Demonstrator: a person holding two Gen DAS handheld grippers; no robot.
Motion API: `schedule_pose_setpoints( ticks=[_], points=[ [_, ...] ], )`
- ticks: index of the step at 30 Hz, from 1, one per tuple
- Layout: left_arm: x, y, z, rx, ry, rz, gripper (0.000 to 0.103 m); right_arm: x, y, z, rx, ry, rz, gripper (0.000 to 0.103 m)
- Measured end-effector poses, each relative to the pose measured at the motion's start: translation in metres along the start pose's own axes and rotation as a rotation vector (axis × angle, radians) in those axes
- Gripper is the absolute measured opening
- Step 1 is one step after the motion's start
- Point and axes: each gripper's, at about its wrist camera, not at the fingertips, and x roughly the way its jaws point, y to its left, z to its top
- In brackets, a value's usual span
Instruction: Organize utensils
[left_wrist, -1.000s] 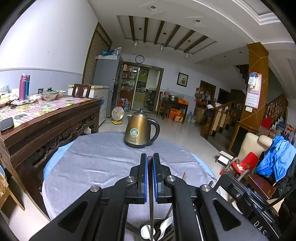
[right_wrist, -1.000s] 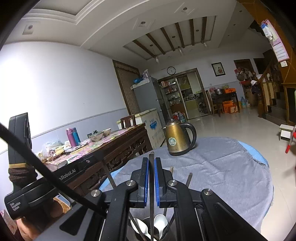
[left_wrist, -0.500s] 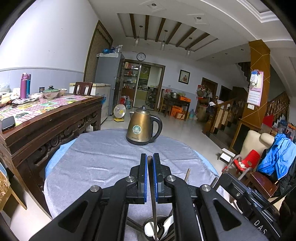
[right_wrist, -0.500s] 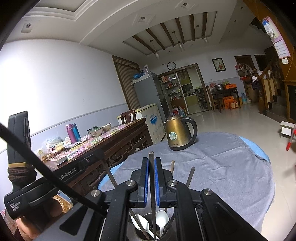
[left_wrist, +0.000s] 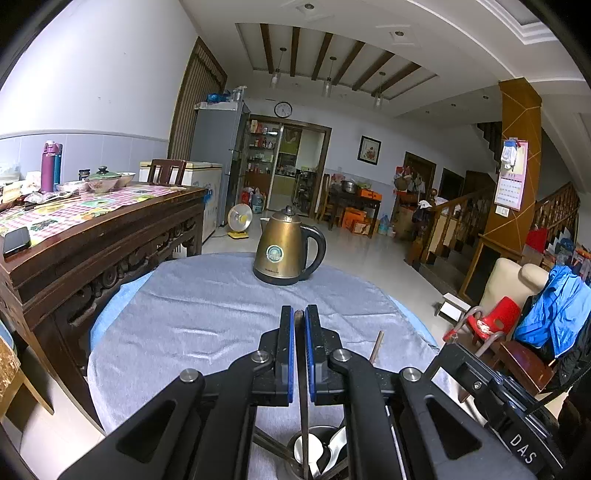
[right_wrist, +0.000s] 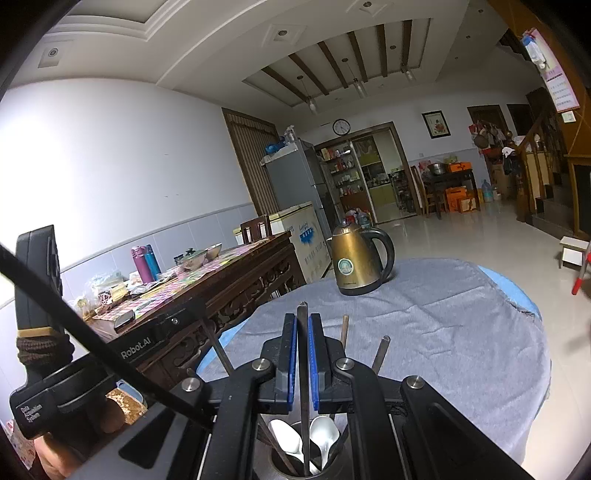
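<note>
- Blue-padded jaws of the left gripper (left_wrist: 299, 325) stand nearly together, clamped on a thin dark chopstick (left_wrist: 302, 406) that runs upright between the pads; its top end shows just above them and its lower end reaches down into a round metal utensil holder (left_wrist: 295, 443) below the gripper
- metal spoons (left_wrist: 334, 441) stand bowl-up inside that holder, beside the held stick; another chopstick end (left_wrist: 377, 347) pokes up to the right of the left gripper's frame
- right gripper (right_wrist: 303, 326) is likewise pinched narrow on a second chopstick (right_wrist: 303, 384), upright, pointed tip above the pads, lower end inside the same utensil holder (right_wrist: 280, 461); two pale spoons (right_wrist: 323, 434) sit in it on either side of the stick
- two more chopstick tips (right_wrist: 381, 352) rise behind the right gripper's frame, leaning right; a further thin stick leans left
- holder stands at the near edge of a round table under a grey cloth (left_wrist: 207, 317); a light blue layer shows at the cloth's rim
- brass-coloured electric kettle (left_wrist: 286, 249) with a black handle stands on the far part of the cloth, well apart from the holder
- dark carved wooden table (left_wrist: 96, 243) to the left carries a checked cloth, bowls, a purple bottle (left_wrist: 48, 166) and a phone
- in the right wrist view a hand (right_wrist: 107, 417) grips the black handle of the left gripper at lower left
</note>
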Motion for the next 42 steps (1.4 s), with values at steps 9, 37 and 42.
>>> schedule_pose_setpoints(
  ticks=[9, 37, 42],
  points=[
    [0.006, 0.006, -0.006, -0.004, 0.020, 0.004, 0.006, 0.003, 0.001, -0.005, 0.006, 0.015, 0.002, 0.007],
    [0.006, 0.001, -0.013, 0.005, 0.062, 0.029, 0.006, 0.014, 0.000, -0.016, 0.028, 0.074, 0.021, 0.007],
    [0.006, 0.000, -0.013, 0.009, 0.061, 0.038, 0.006, 0.016, 0.000, -0.017, 0.029, 0.077, 0.024, 0.007]
  ],
)
